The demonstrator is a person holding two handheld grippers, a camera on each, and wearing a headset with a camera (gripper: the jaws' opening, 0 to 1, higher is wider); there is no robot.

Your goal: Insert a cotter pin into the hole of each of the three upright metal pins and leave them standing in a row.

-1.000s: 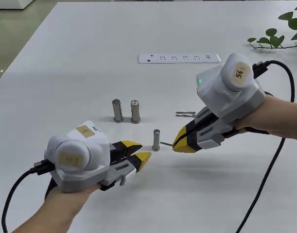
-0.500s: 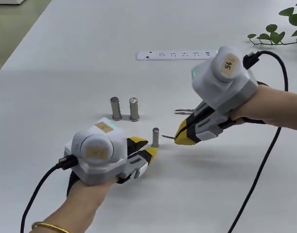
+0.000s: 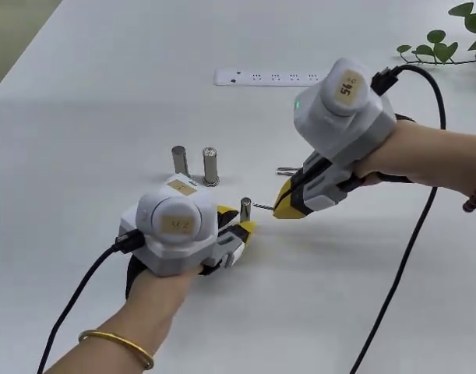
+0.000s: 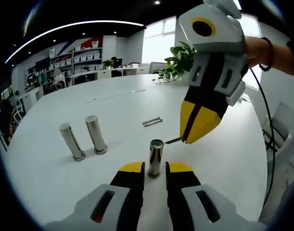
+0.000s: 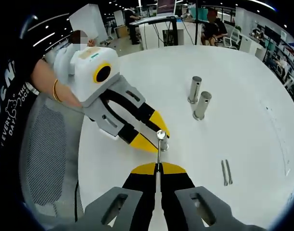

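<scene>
White workbench top (image 3: pixel 105 101) carries three short upright steel cylinder pins: two rear pins (image 3: pixel 210 165) side by side, and a near pin (image 4: pixel 155 156). The yellow-tipped left gripper (image 3: pixel 238 220) has its jaws parted either side of the near pin's base, seemingly to steady it. The right gripper (image 5: pixel 158 167) pinches a thin metal cotter pin (image 5: pixel 158 153), its tip just beside the near pin's top, aimed at the hole. Spare cotter pins (image 5: pixel 226 172) lie apart.

Head view looks down; gripper views face each other closely across one upright pin (image 3: pixel 245 209).
</scene>
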